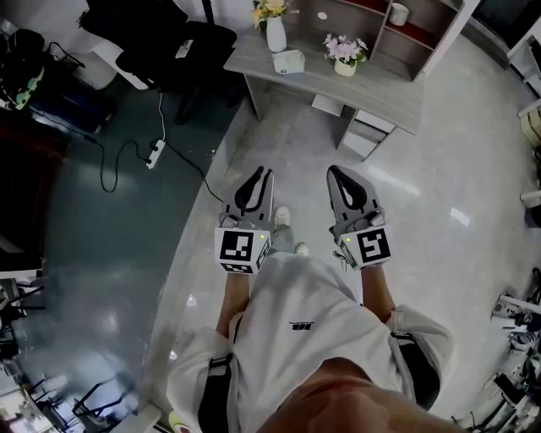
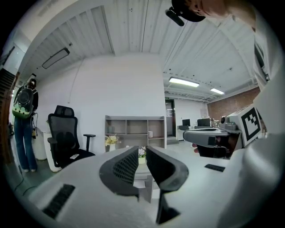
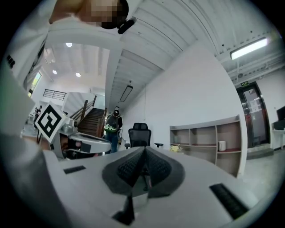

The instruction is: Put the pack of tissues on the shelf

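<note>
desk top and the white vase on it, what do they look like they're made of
Desk top: likely wood-effect laminate, matt grey with faint streaky grain. White vase: probably glazed ceramic, going by its smooth, plain white surface, though it is too small here to rule out plastic or glass.

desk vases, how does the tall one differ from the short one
The tall vase is slim and bottle-shaped; the short pot is low and squat. The tall vase holds yellow flowers, the short pot pale pink flowers. In the head view the tall vase stands left of the pack of tissues, the short pot right of it. Both are white, upright, on the grey desk.
</note>
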A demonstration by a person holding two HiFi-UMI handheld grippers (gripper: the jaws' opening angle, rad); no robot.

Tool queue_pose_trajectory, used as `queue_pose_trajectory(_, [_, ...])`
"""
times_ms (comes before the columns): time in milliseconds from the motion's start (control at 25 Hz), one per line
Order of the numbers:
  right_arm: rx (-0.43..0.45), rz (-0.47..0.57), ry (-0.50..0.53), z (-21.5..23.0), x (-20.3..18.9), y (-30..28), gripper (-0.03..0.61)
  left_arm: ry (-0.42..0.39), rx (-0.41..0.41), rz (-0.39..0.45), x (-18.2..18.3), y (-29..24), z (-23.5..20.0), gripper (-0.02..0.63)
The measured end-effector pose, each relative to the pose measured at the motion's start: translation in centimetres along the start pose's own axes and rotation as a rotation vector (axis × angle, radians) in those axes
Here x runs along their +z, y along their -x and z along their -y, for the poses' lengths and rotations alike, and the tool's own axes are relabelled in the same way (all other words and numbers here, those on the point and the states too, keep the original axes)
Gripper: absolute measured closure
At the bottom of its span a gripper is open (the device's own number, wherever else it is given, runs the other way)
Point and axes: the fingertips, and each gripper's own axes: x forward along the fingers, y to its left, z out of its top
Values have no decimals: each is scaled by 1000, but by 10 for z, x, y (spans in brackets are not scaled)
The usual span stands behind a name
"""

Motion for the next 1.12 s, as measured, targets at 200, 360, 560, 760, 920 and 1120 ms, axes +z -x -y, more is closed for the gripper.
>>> queue_pose_trajectory(200, [32,-23,12,1,-6,-28,552,4,1,-1,-2,-18,-18,571])
queue_pose_trajectory(360, [43,-24,6,4,-5,-56,552,13,-5,-7,-4,-38,-40,571])
queue_pose_trajectory(560, [45,-49,9,13,-7,-92,552,16,-19,-7,-1,-66,-67,571])
queue_pose_trajectory(760, [42,-44,21,17,-5,-127,552,20,-32,-9,1,-89,-94,571])
queue_pose_trajectory(920, [27,-57,20,24,-8,-151,552,25,-57,-15,1,-109,-110,571])
queue_pose_trajectory(1120, [3,-87,21,31,-19,-177,552,26,-87,-22,-1,-131,-131,571])
